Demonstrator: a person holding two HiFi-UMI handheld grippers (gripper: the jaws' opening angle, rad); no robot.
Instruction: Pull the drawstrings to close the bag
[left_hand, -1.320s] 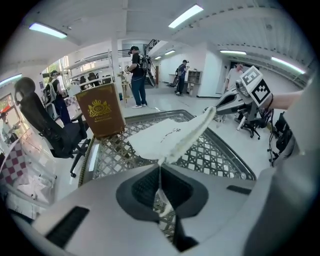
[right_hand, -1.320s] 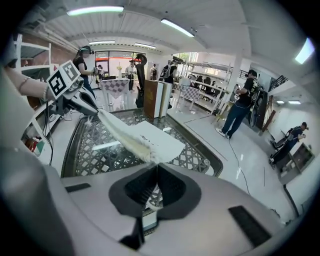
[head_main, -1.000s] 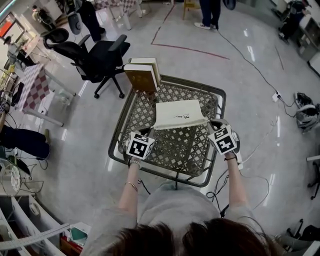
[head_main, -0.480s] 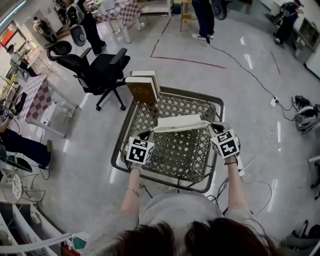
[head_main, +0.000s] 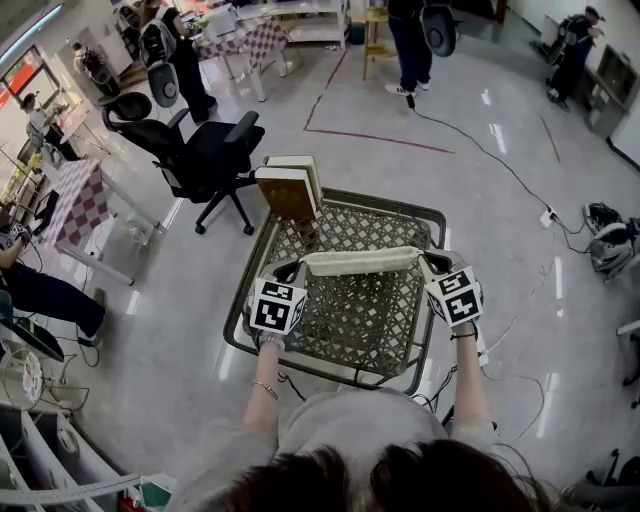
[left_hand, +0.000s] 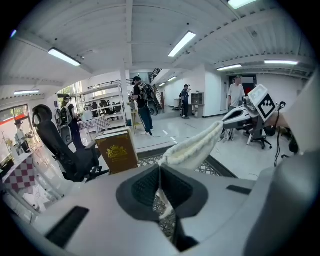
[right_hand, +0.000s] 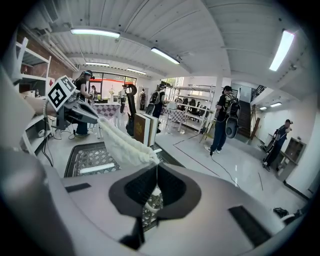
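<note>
Your left gripper (left_hand: 160, 170) and right gripper (right_hand: 156, 172) are both closed, each pinching a drawstring (left_hand: 163, 201) where it leaves the bag (head_main: 362, 261). The bag hangs taut between them above the table (head_main: 360, 312). Its long axis runs left to right, one end at each gripper, neither hand nearer. The coming pull likely runs outward along that axis.

Cream bag over a lattice-patterned desk.
I see the bag (head_main: 362, 262) in knitted cream, the desk (head_main: 358, 315) in grey-brown diamond lattice with a dark rim, a brown book (head_main: 286, 192) with a gold crest, black-and-white square markers on my left claw (head_main: 296, 270) and right claw (head_main: 428, 262), and a black chair (head_main: 205, 150).
</note>
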